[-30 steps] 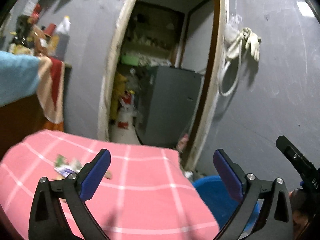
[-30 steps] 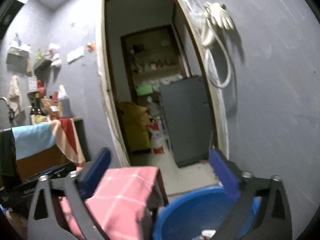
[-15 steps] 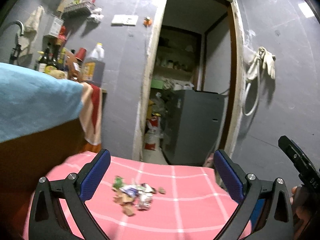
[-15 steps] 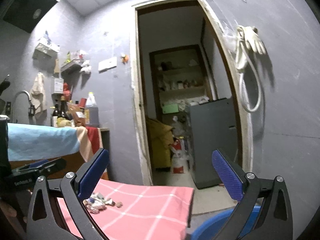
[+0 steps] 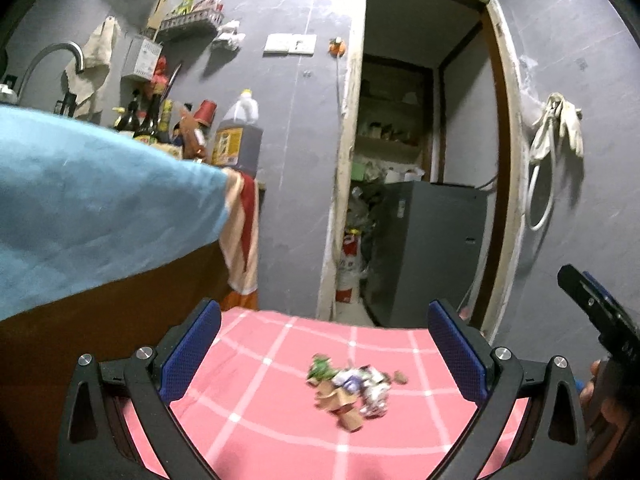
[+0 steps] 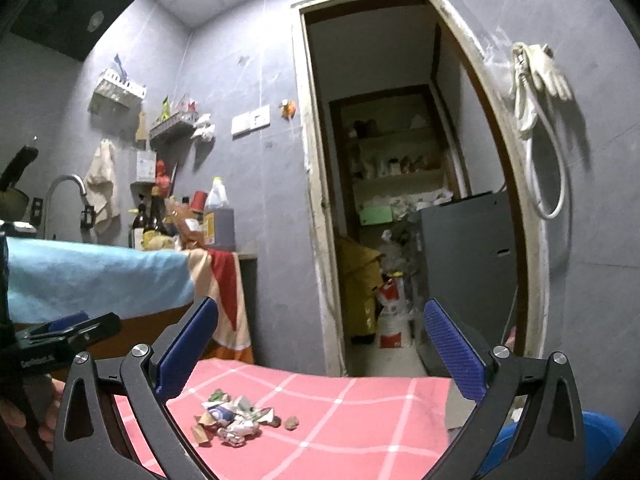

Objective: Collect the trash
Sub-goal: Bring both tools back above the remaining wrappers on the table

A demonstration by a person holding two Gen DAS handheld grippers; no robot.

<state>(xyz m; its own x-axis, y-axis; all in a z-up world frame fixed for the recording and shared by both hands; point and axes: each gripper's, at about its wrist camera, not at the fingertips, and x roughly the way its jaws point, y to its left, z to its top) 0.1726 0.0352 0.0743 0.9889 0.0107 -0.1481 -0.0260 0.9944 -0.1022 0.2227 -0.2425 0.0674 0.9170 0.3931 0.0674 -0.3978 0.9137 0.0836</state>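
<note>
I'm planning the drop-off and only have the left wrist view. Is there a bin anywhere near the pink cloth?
Observer: Yes. The right wrist view shows a blue tub low down, just past the right edge of the pink cloth.
Operator: Is the right gripper carrying anything?
Observer: No. The right gripper is open with nothing between its fingers, and the trash pile lies on the cloth ahead of it.

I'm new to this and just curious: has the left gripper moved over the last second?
Yes. In its own view the doorway has slid right and the trash pile now lies between the open left gripper fingers, so it swung left, toward the trash.
</note>
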